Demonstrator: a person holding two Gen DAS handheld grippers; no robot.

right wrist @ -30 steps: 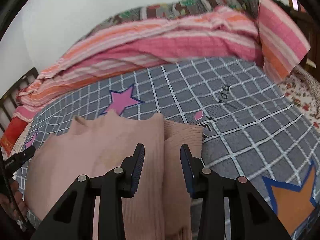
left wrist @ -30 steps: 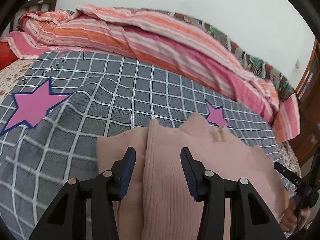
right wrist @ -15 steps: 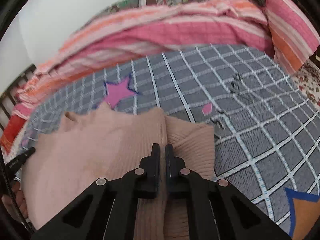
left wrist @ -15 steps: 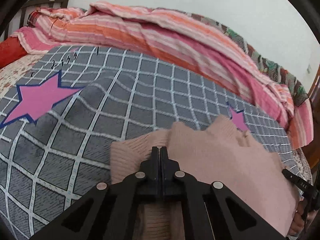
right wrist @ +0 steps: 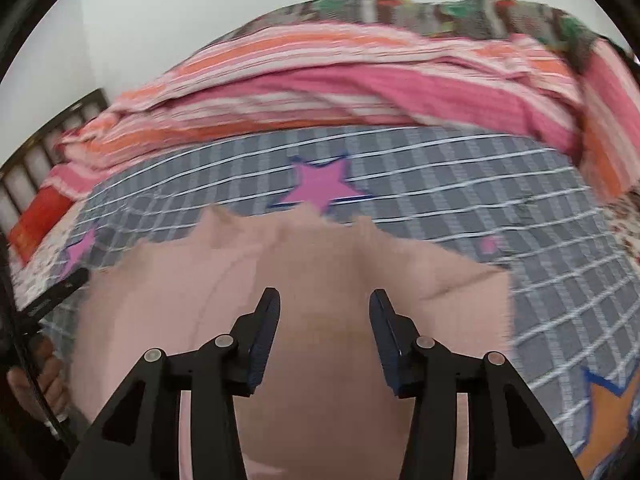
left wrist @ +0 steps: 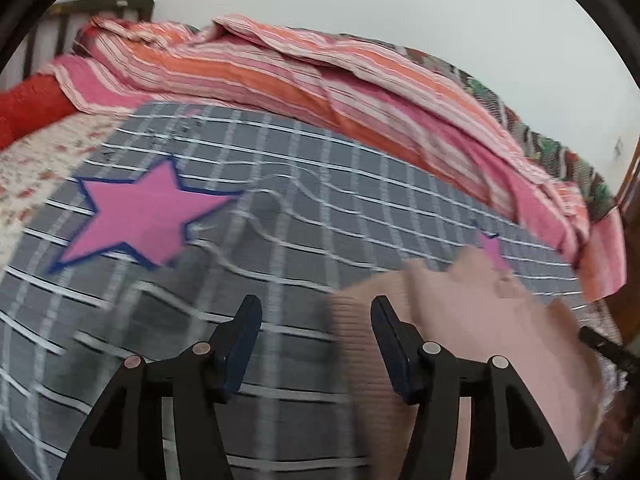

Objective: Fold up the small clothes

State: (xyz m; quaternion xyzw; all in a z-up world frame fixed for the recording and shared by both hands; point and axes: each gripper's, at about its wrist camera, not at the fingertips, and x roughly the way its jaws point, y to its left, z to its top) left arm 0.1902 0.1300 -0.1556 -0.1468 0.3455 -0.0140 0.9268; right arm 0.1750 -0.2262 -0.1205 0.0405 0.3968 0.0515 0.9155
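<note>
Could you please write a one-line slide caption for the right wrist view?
Open right gripper above a pink knit garment spread on a grey checked star-print blanket.

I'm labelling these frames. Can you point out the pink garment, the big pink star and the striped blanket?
pink garment (right wrist: pixel 328 280): right wrist view, middle of its body.
big pink star (left wrist: pixel 140 216): left wrist view, centre.
striped blanket (left wrist: pixel 280 76): left wrist view, orange stripe.

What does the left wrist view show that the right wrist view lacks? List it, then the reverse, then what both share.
Only the left wrist view: the open left gripper over bare grey checked bedspread, and a large pink star.

Only the right wrist view: the open right gripper above the pale pink knitted garment, and an orange star.

Both: the garment, the bedspread, the pink-and-orange striped quilt.
</note>
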